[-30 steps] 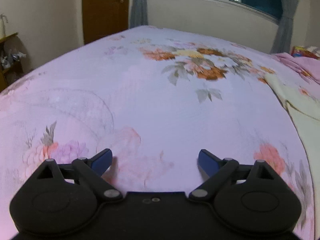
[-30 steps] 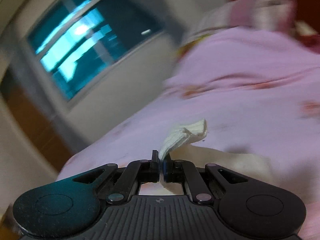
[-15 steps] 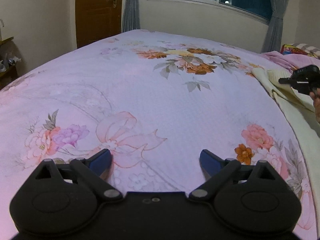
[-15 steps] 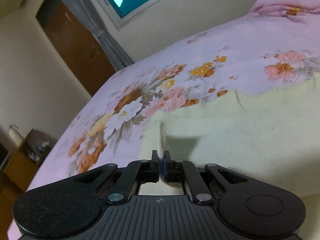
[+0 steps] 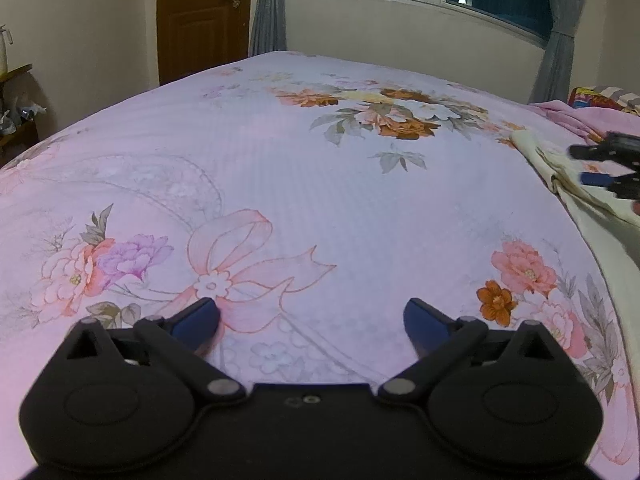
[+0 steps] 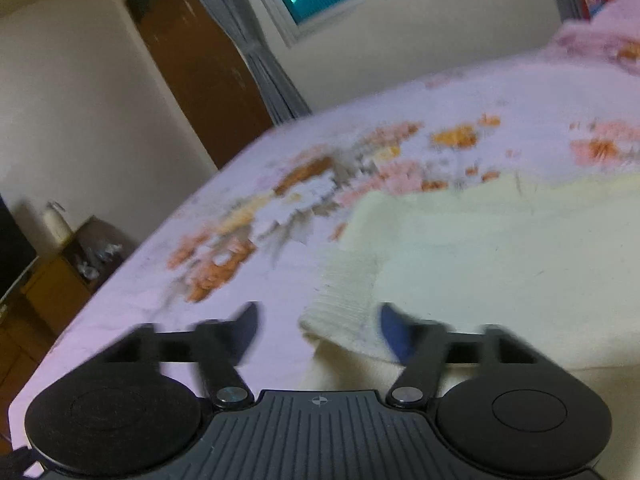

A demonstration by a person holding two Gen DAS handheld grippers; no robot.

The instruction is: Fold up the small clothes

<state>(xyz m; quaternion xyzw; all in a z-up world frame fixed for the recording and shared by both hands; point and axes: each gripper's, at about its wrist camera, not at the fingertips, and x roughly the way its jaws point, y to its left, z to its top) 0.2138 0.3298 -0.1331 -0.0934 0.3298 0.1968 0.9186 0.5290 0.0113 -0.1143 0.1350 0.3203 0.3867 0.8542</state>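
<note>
A cream knitted garment (image 6: 500,256) lies spread on the pink floral bed; its ribbed cuff (image 6: 344,304) rests just ahead of my right gripper (image 6: 318,326), which is open with the cuff lying between the fingers, not held. In the left wrist view the same garment (image 5: 560,168) shows at the far right edge, with my right gripper (image 5: 592,166) over it. My left gripper (image 5: 310,318) is open and empty, low over the bare bedsheet well to the left of the garment.
The floral bedsheet (image 5: 300,200) fills most of both views. A crumpled pink blanket (image 5: 592,120) lies at the far right. A brown door (image 5: 204,16), grey curtains and a window stand behind the bed. A wooden side table (image 6: 68,276) stands at the left.
My right gripper has opened and let go of the cuff, which now lies on the bed. My left gripper has stayed open, shifting slightly over the sheet.
</note>
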